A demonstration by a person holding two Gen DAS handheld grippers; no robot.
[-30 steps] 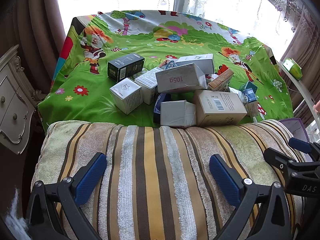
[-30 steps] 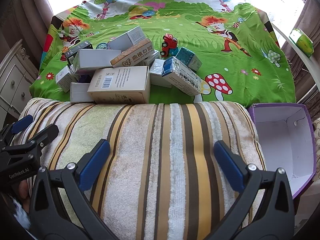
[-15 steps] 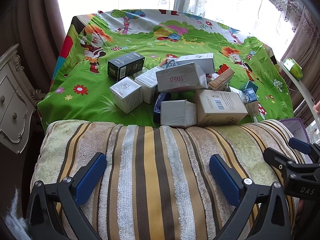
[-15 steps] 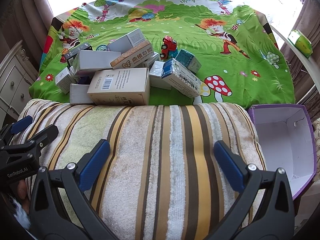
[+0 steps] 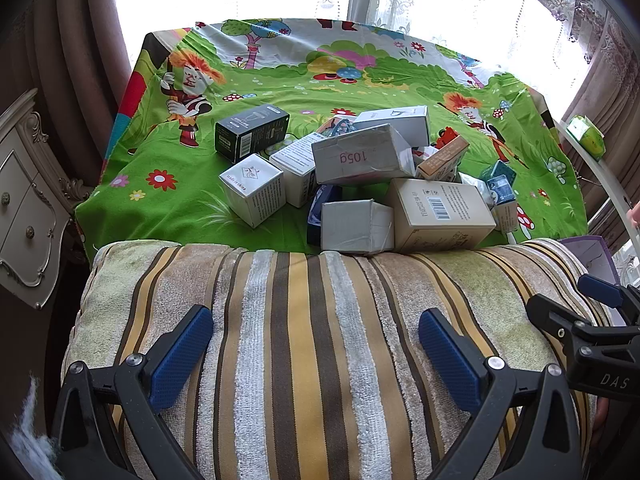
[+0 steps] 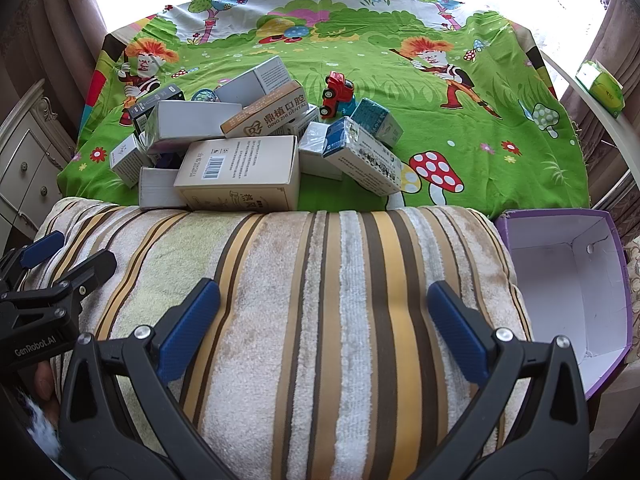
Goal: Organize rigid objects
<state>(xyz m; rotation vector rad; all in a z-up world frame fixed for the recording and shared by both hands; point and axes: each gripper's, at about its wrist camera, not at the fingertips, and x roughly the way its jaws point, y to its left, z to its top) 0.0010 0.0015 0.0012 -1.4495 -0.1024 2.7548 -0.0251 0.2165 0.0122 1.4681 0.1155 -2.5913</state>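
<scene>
A pile of small cardboard boxes lies on the green cartoon cloth [image 5: 168,204]: a beige barcode box [image 5: 440,216] [image 6: 240,172], a white "105g" box [image 5: 362,160], a black box [image 5: 252,132], a white cube box [image 5: 254,190], a blue-and-white box [image 6: 362,154]. A red toy car [image 6: 336,94] stands behind the pile. My left gripper [image 5: 316,344] is open and empty over the striped towel [image 5: 312,320]. My right gripper [image 6: 324,320] is open and empty over the same towel [image 6: 320,280].
An open purple box with a white inside [image 6: 568,280] stands right of the towel. A white drawer cabinet [image 5: 24,200] is at the left. A green packet [image 6: 600,84] lies on the white ledge at the right. Curtains hang behind the table.
Both views have shifted very slightly; the boxes have not moved and both grippers stay open.
</scene>
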